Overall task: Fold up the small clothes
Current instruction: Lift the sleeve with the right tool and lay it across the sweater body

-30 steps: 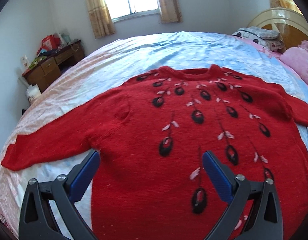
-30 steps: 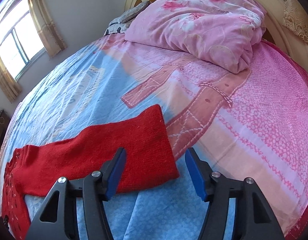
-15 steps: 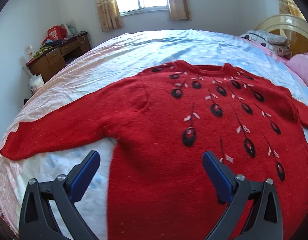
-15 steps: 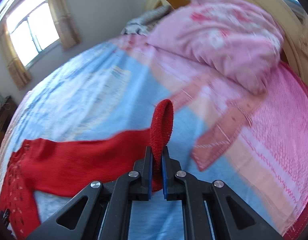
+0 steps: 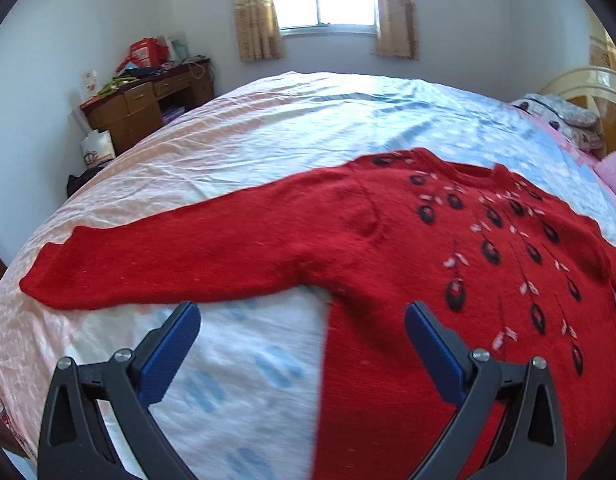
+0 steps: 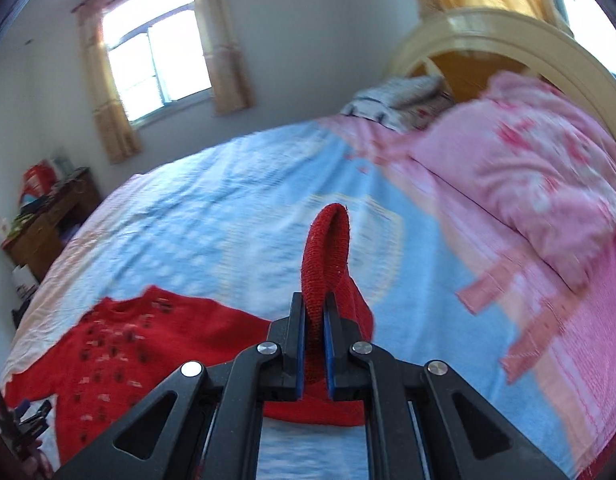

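A red knit sweater (image 5: 448, 264) with black and pink flower motifs lies face up on the bed. Its one sleeve (image 5: 167, 256) stretches out flat toward the left. My left gripper (image 5: 301, 322) hangs open just above the sweater's armpit edge, one blue pad over the sheet and the other over the red body, with nothing between the pads. In the right wrist view my right gripper (image 6: 315, 312) is shut on the cuff of the other sleeve (image 6: 326, 252), which stands up in a loop above the jaws. The sweater's body (image 6: 119, 356) lies at lower left there.
The bed sheet (image 5: 308, 128) is blue, white and pink. A pink quilt (image 6: 528, 176) and pillows lie by the cream headboard (image 6: 500, 40). A wooden desk (image 5: 147, 100) with clutter stands by the far wall under the window.
My right gripper closed on the sleeve cuff and lifted it off the bed toward the sweater's body. My left gripper slid left from over the chest to the armpit edge.
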{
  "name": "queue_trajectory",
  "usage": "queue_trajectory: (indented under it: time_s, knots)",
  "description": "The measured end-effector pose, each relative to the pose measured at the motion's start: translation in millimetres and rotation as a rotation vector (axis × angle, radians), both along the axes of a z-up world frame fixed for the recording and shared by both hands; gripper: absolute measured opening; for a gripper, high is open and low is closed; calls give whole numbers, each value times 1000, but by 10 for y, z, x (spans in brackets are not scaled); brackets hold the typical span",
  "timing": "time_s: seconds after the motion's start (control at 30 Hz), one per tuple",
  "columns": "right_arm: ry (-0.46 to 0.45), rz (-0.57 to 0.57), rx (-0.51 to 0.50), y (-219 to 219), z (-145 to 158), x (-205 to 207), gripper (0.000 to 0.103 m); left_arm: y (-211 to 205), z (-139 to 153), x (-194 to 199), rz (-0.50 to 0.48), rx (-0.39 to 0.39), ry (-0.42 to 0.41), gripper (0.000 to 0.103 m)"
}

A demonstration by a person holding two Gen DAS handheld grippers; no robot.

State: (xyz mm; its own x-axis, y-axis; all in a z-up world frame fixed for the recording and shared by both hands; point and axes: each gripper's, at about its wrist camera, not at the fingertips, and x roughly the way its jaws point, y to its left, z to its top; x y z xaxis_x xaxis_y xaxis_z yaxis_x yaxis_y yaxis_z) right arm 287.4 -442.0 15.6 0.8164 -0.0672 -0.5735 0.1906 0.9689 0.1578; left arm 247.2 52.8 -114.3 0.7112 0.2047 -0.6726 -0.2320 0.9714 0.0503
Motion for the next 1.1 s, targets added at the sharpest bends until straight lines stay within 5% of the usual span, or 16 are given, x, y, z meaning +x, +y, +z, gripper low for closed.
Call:
queue_trajectory:
  time_s: [0.3, 0.63, 0.9, 1.1]
  knots:
    - [-91, 168, -48, 1022, 524, 239, 7, 247, 67, -75, 17, -20, -36, 103]
    - [-125, 338, -89, 2139, 719, 508, 7, 462, 139, -117, 32, -52, -65, 103]
    - [-117, 481, -91, 3068, 583, 668, 7, 599, 151, -110, 61, -64, -79, 103]
    - [-58, 597, -89, 3895, 124, 774, 7, 768, 145, -91, 108, -55, -82, 103]
